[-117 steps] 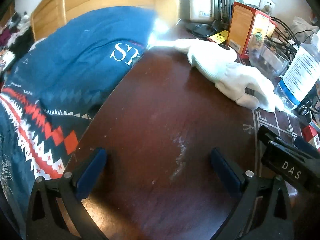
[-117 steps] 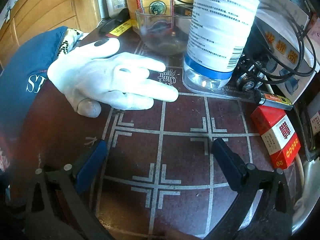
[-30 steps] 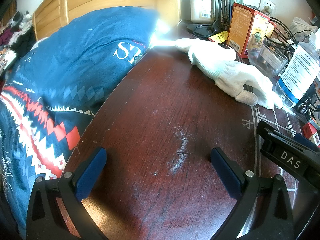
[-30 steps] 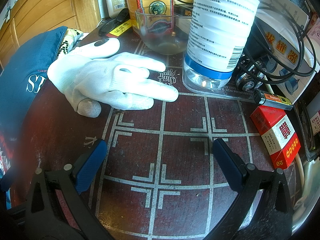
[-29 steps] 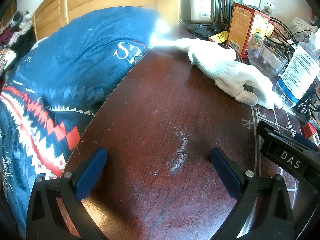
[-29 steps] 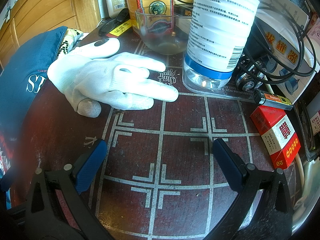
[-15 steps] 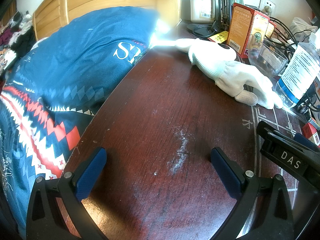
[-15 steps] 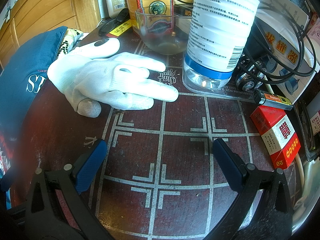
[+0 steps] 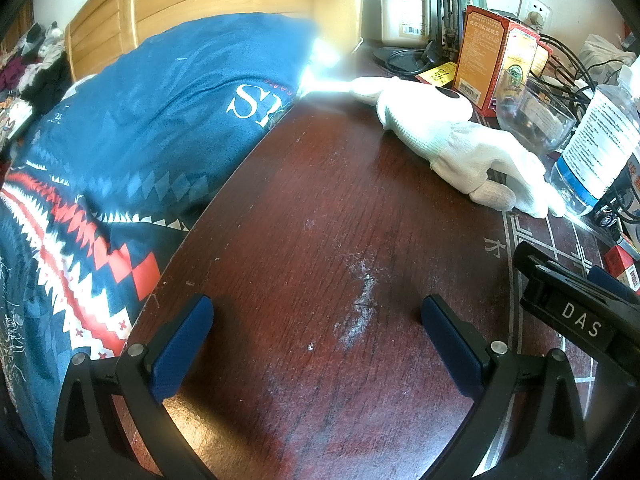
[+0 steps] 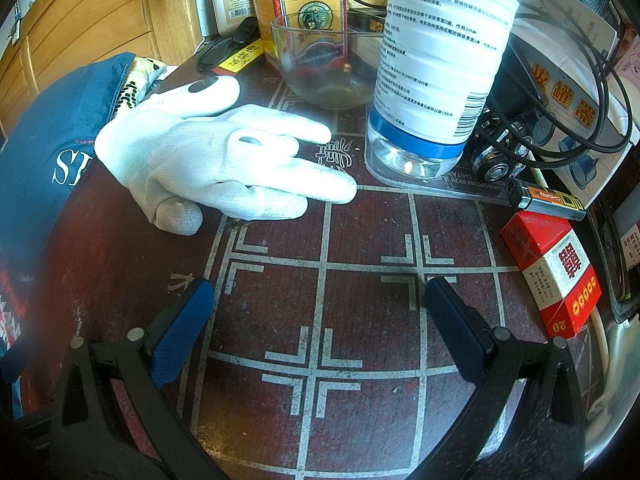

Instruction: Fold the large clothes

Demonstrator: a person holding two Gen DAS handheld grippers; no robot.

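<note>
The dark red wooden table point(image 9: 320, 208) is taking up most of both views, and everything here is placed against it. The large blue garment point(image 9: 132, 136), with white letters and a red-and-white zigzag band, is lying beside the table's left edge, its lettered part pressing against that edge and draping down below it; in the right wrist view the same garment point(image 10: 48, 140) is showing only at the table's far left. A white glove point(image 9: 468, 152) is lying flat on the table toward its back, fingers pointing to the table's right side, where a grid of pale lines is printed. Just past those fingers a big clear bottle point(image 10: 436, 64) with a white label and blue band is standing on the table, with a glass bowl point(image 10: 324, 64) next to it and an orange-red box point(image 10: 304, 8) behind the bowl. A red and white pack point(image 10: 556, 272) is lying near the table's right edge, and a small lighter point(image 10: 548, 200) is resting just behind it. The left gripper point(image 9: 316, 332) is hovering over the bare middle of the table, jaws spread wide and grasping nothing. The right gripper point(image 10: 318, 312) is hovering over the lined part of the table, likewise gaping wide and empty, apart from the glove.
</note>
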